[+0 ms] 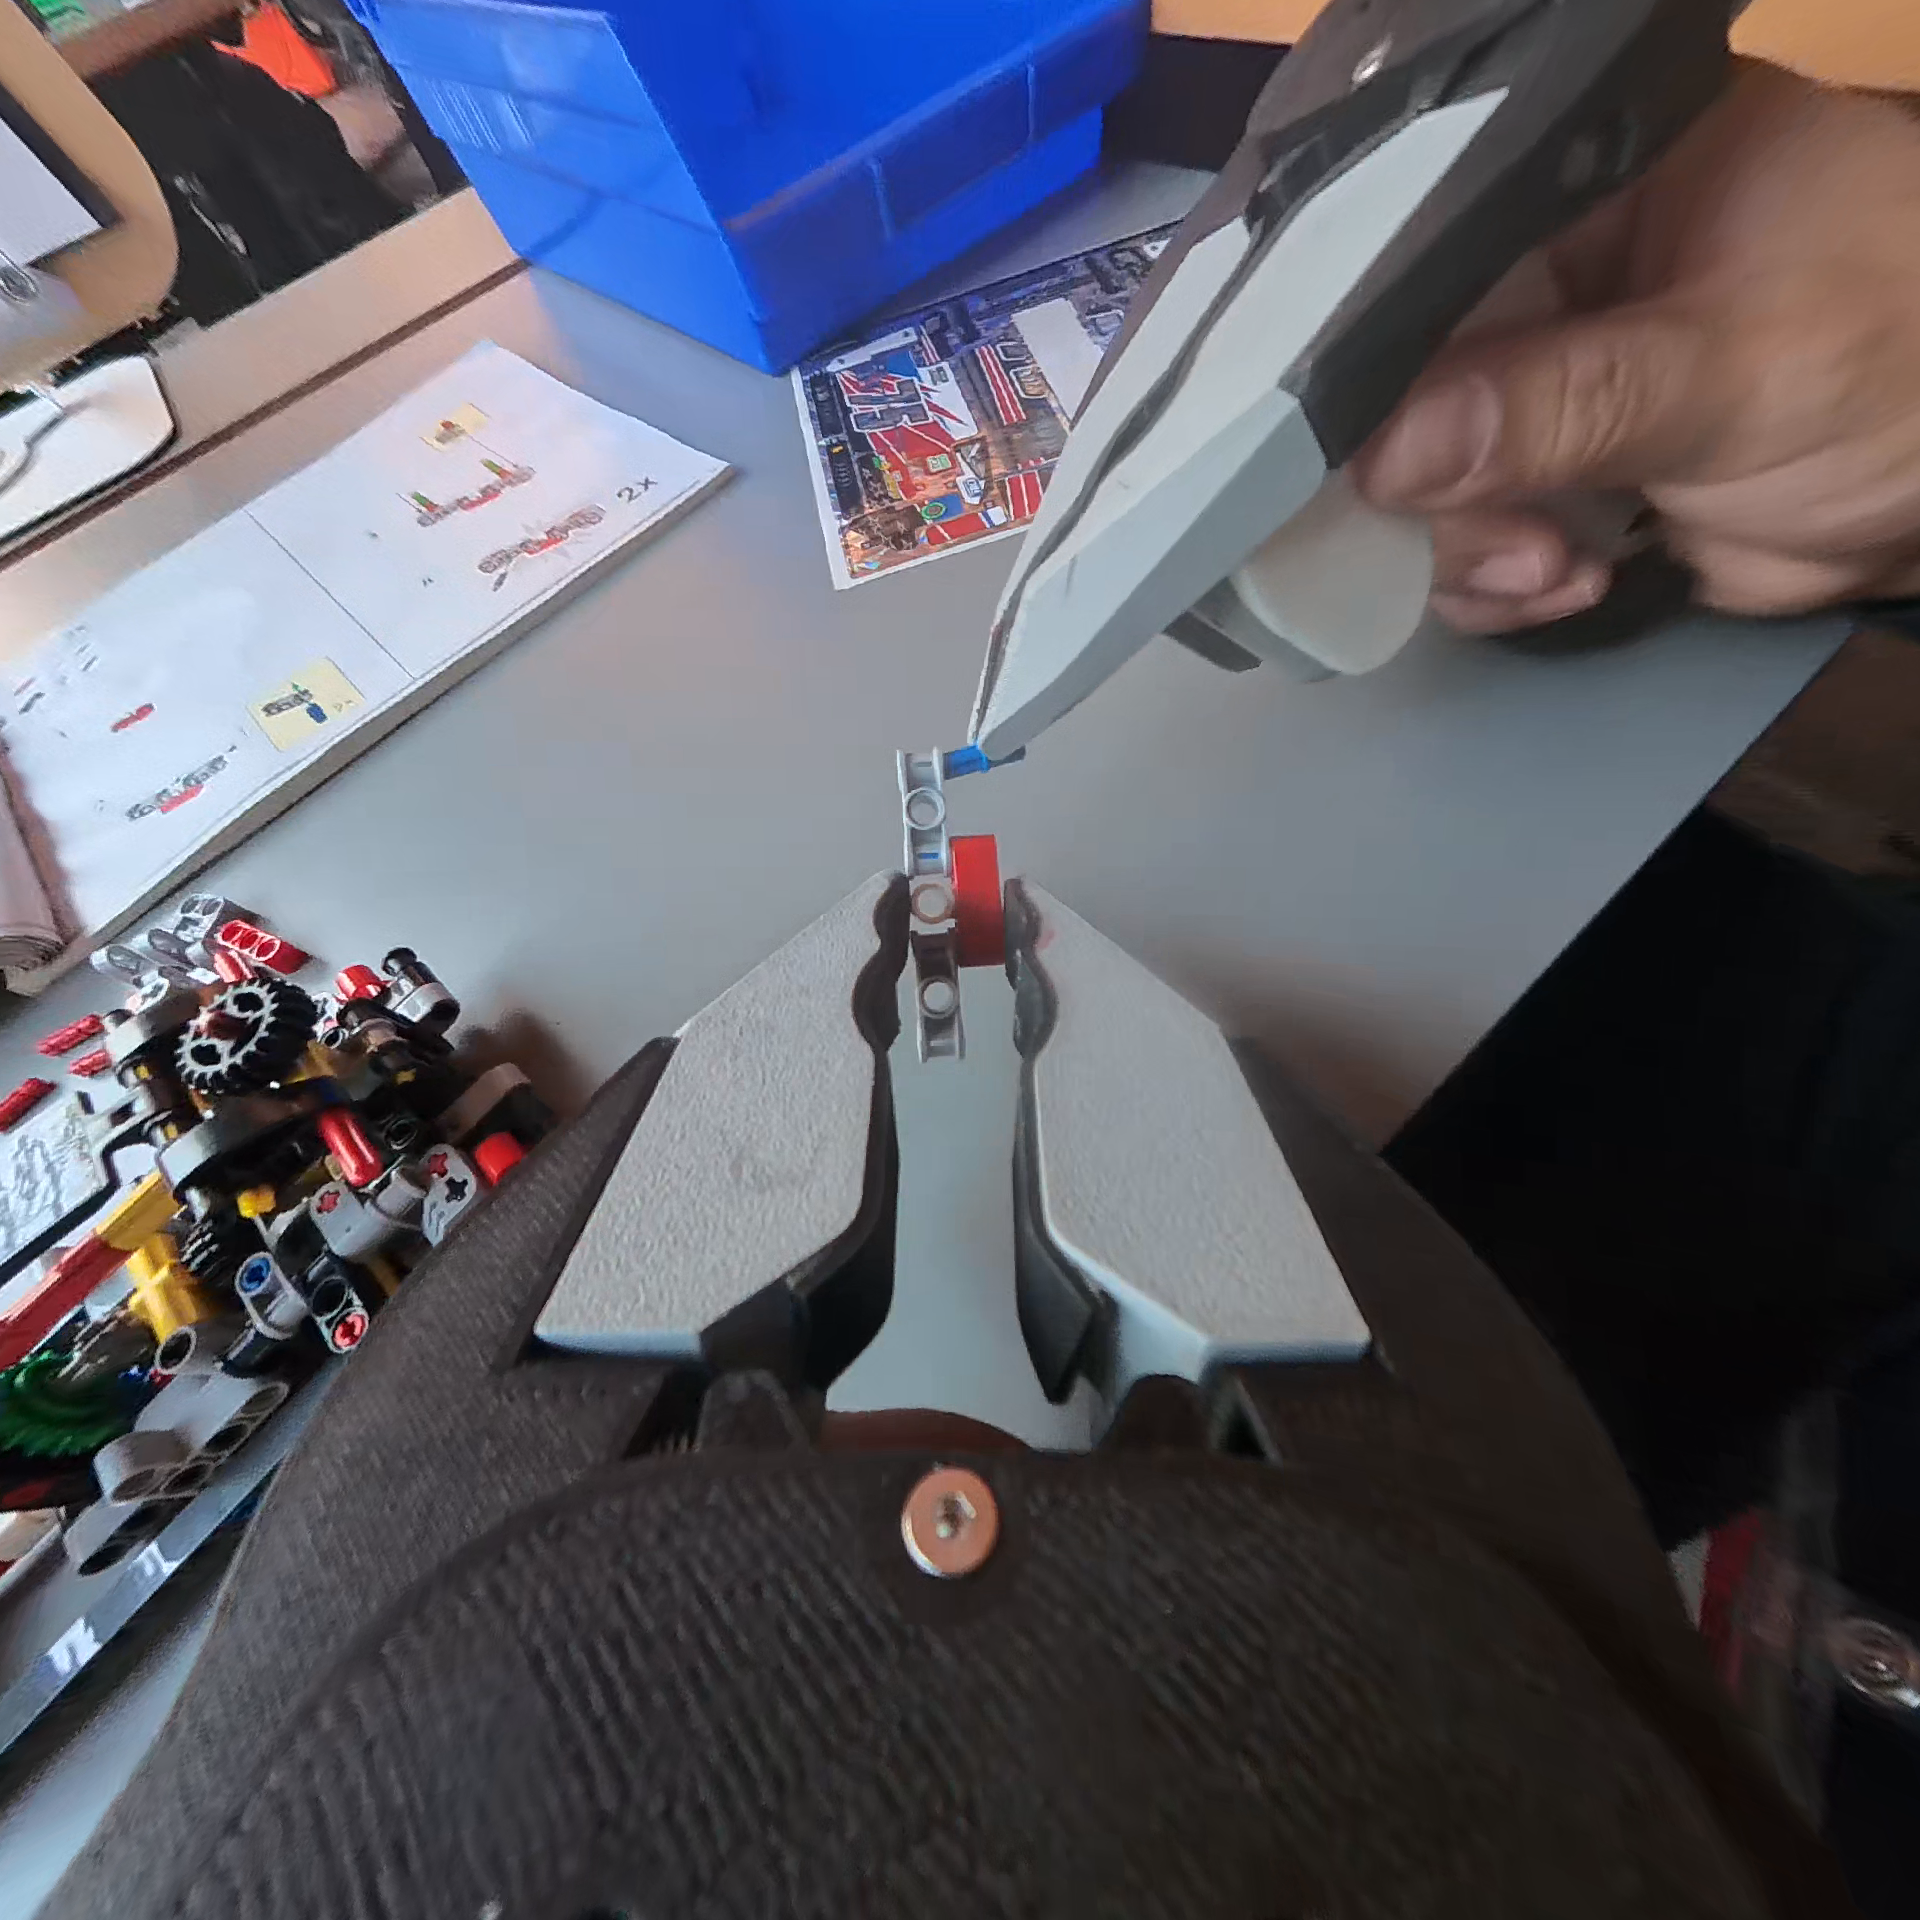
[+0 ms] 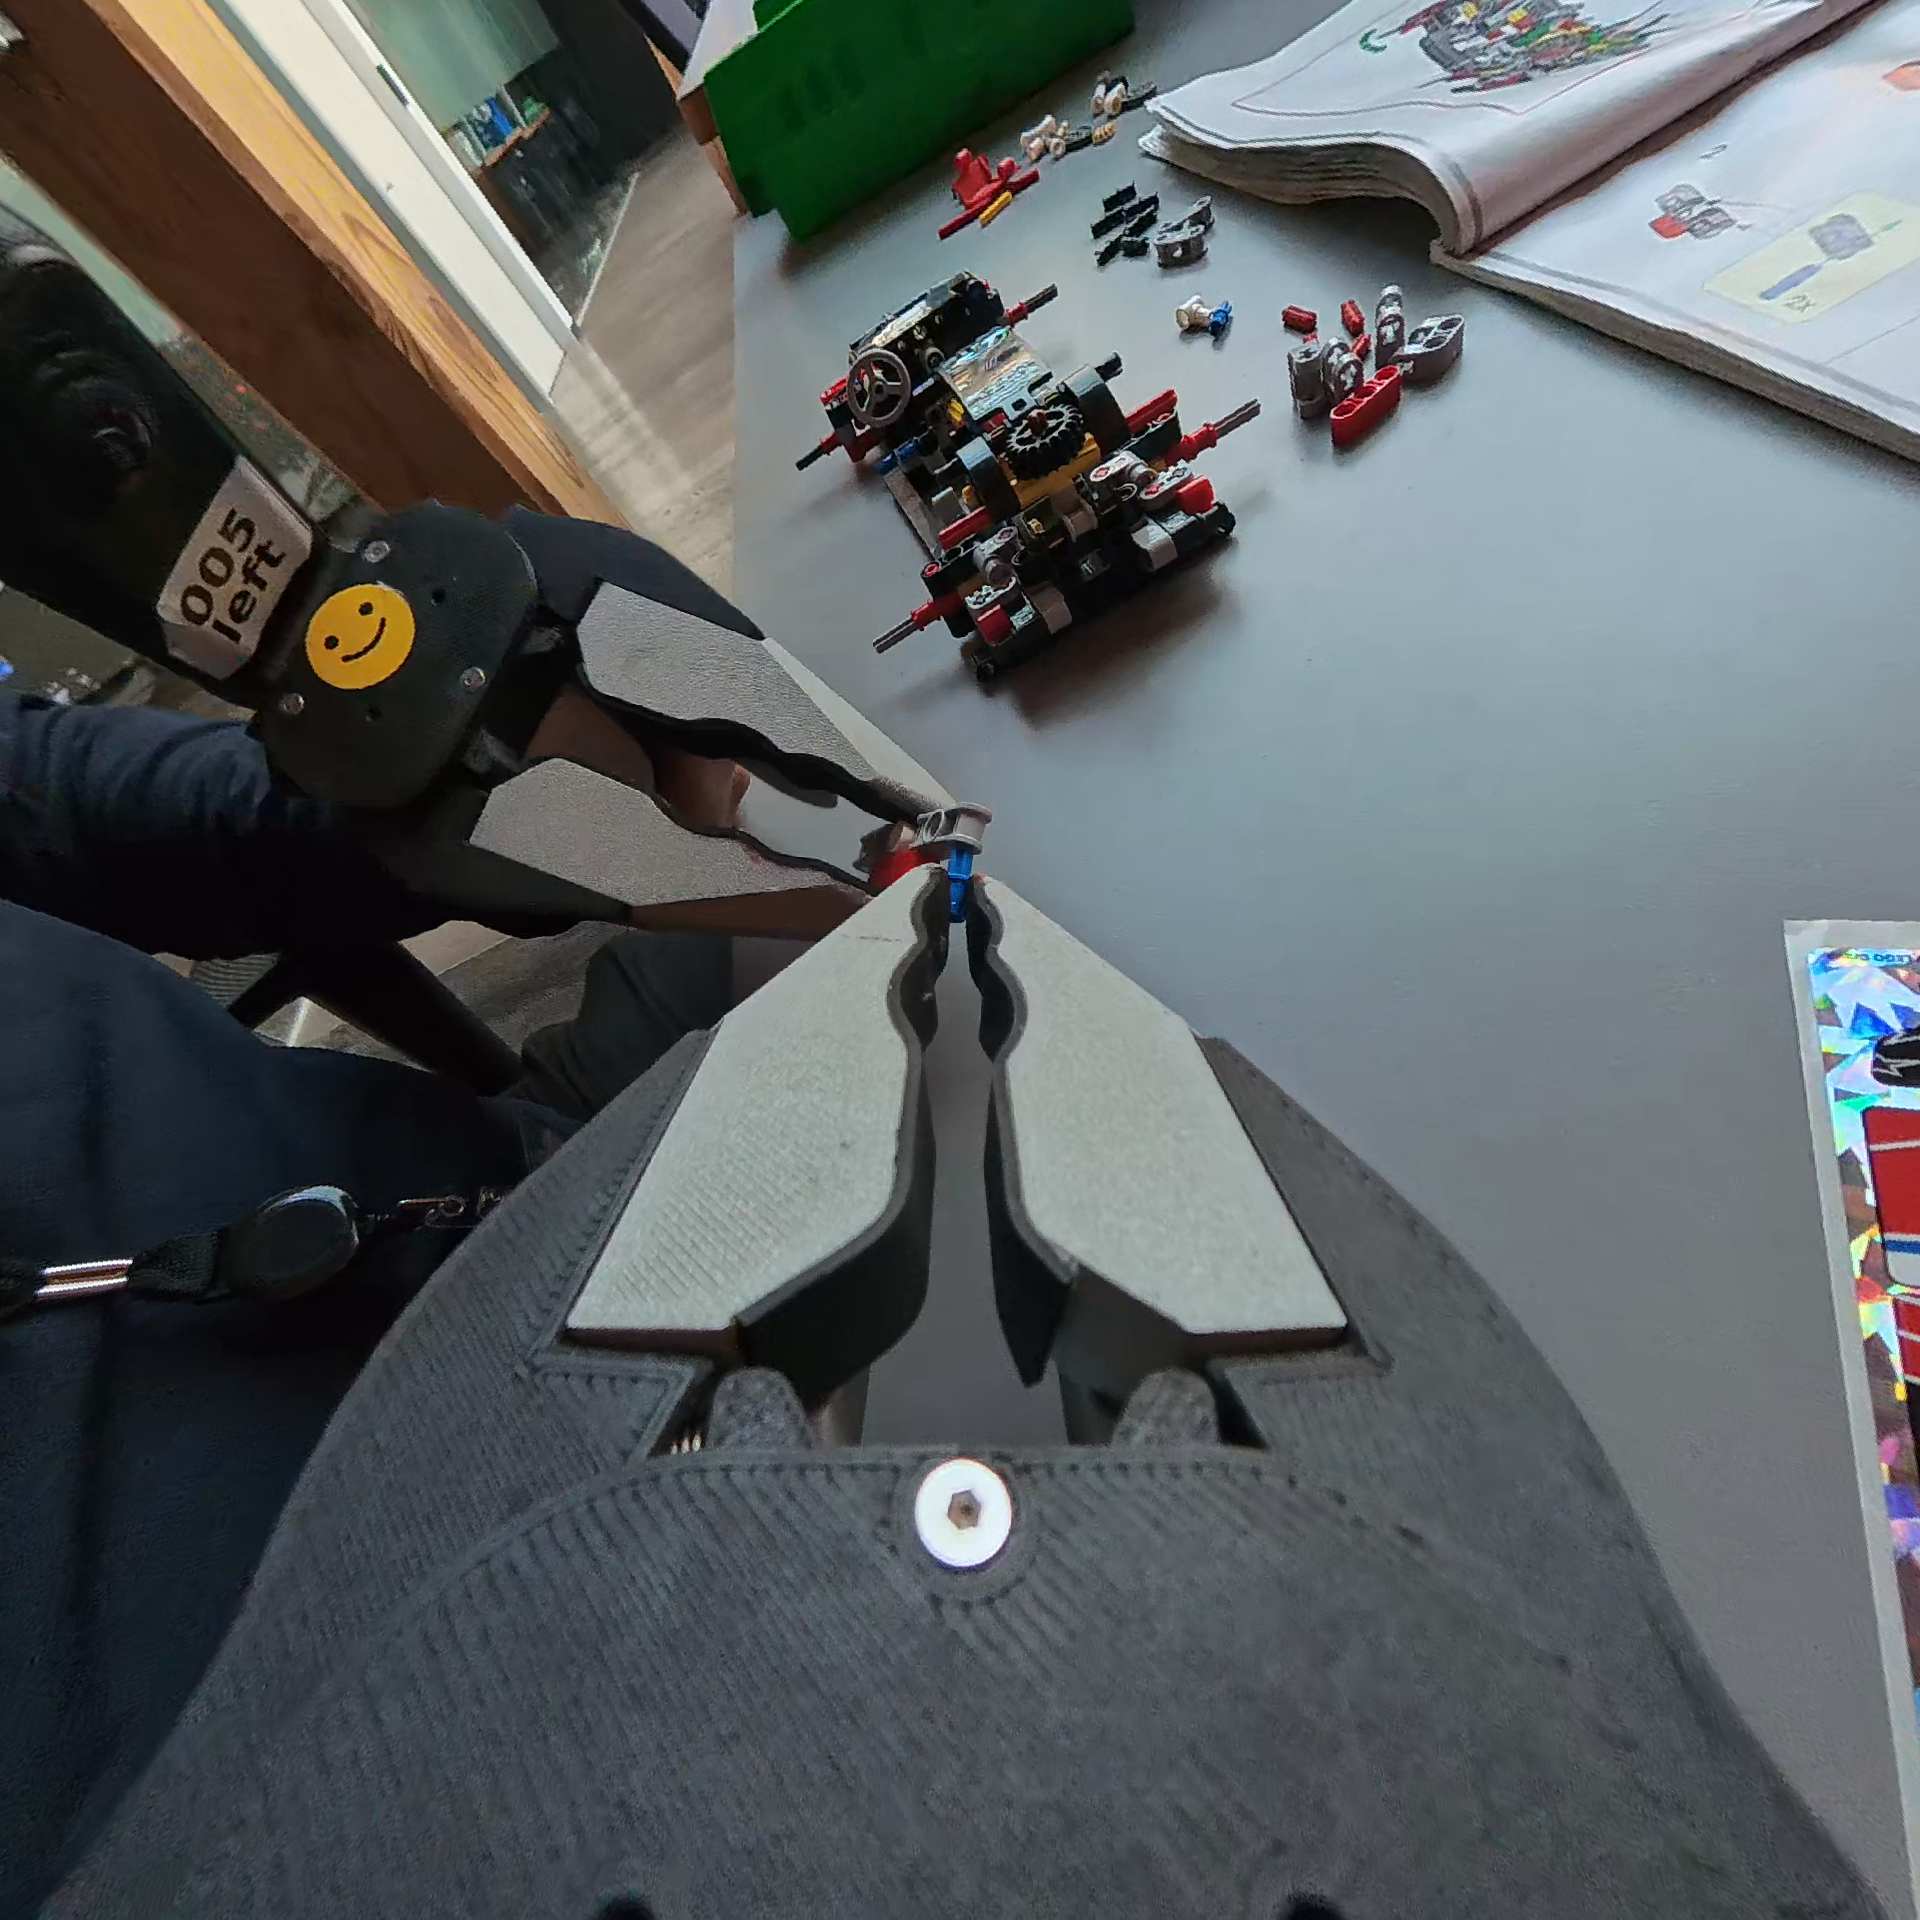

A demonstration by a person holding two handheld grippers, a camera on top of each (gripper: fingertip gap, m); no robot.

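Gripping left: our left gripper point(image 1: 954, 914) clamps a grey beam point(image 1: 928, 831) with a red piece point(image 1: 979, 904) on its side, pads narrowly apart and pressing on both.
Pinching right: our right gripper point(image 2: 957, 902) comes in from 1 o'clock, nearly closed on a blue pin point(image 2: 958, 868).
Pin contact: tip at the beam's far end.
Surroundings: half-built model point(image 2: 1023, 468) at 8 o'clock on the grey table point(image 1: 665, 727).

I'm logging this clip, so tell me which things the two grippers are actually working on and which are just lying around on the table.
In hand:
- left gripper, clamped on a small assembly: grey beam with a red piece
- right gripper, pinching a blue pin whose tip meets the beam's top end

Lying about:
- half-built car model
- loose parts
- instruction booklet
- sticker sheet
- blue bin
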